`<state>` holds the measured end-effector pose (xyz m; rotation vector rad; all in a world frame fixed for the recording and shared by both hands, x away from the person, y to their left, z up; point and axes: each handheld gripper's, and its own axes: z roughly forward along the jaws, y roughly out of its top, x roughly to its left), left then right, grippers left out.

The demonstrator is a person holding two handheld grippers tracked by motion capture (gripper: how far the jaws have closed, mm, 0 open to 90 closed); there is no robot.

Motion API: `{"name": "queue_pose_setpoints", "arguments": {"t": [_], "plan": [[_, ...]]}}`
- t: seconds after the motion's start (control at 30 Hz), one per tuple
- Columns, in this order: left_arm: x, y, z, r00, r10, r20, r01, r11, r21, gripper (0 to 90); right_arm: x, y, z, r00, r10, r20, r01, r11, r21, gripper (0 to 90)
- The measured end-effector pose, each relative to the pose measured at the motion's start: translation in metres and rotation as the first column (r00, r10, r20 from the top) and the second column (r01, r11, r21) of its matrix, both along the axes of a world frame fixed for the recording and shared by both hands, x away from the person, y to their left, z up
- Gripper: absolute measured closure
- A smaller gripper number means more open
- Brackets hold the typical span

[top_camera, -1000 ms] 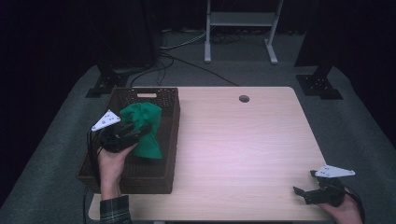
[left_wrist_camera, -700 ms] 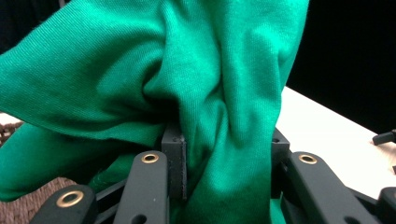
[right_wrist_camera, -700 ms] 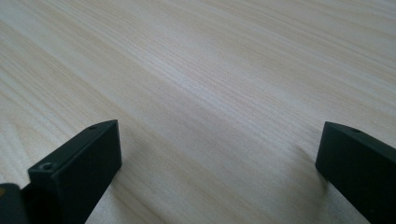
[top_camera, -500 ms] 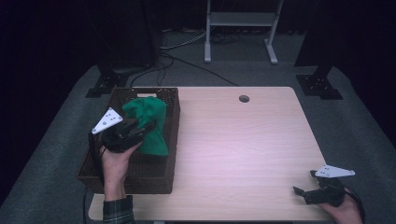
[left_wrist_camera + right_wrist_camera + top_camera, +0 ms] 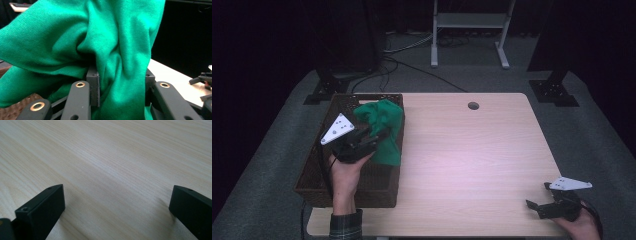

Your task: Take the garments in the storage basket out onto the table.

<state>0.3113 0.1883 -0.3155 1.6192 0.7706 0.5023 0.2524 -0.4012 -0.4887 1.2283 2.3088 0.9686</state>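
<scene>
Left gripper (image 5: 373, 136) is clamped on a bunched fold of the green cloth (image 5: 384, 131); the left gripper view shows the fabric (image 5: 105, 50) pinched between both black jaws and spilling over them.

Change against the frames from a second and half a second ago: the left hand (image 5: 344, 172) and its gripper now sit farther up the high view, toward the far end of the dark woven basket (image 5: 312, 175). The cloth has travelled with it. Its top now reaches the basket's far right corner, and its lower part hangs over the right rim next to the wooden table (image 5: 472, 165).

Right gripper (image 5: 544, 205) is unchanged, resting at the table's near right corner. Its jaws stand wide apart, with bare tabletop (image 5: 112, 170) between them in the right gripper view.
</scene>
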Motion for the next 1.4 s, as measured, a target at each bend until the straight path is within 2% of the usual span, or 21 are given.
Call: {"name": "queue_pose_setpoints", "arguments": {"t": [0.17, 0.63, 1.1, 1.2, 1.33, 1.4], "plan": [[-0.001, -0.012, 0.002, 0.9999, -0.013, 0.008, 0.013, 0.9999, 0.006, 63.5, 0.0, 0.0, 0.0, 1.0, 0.0, 0.0, 0.0, 1.0, 0.0, 0.0], [-0.001, -0.045, 0.0, 0.9988, -0.049, 0.0, 0.049, 0.9988, -0.009, 63.5, 0.0, 0.0, 0.0, 1.0, 0.003, 0.0, -0.003, 1.0, 0.0, 0.0], [-0.005, -0.081, -0.002, 0.9965, -0.084, -0.01, 0.084, 0.9965, -0.004, 63.5, 0.002, 0.0, 0.0, 0.9984, 0.056, 0.0, -0.056, 0.9984, 0.0, 0.0], [-0.006, -0.09, -0.004, 0.9958, -0.091, -0.007, 0.091, 0.9958, -0.006, 63.5, 0.002, 0.0, 0.0, 0.998, 0.064, 0.0, -0.064, 0.998, 0.0, 0.0], [-0.008, -0.103, -0.013, 0.9944, -0.105, -0.011, 0.105, 0.994, -0.031, 63.5, 0.002, 0.0, 0.0, 0.997, 0.077, 0.001, -0.077, 0.997, -0.001, 0.0], [-0.009, -0.11, -0.018, 0.9932, -0.115, -0.018, 0.114, 0.9931, -0.024, 63.5, 0.002, 0.001, 0.0, 0.997, 0.077, 0.001, -0.077, 0.997, 0.0, 0.0]]}}
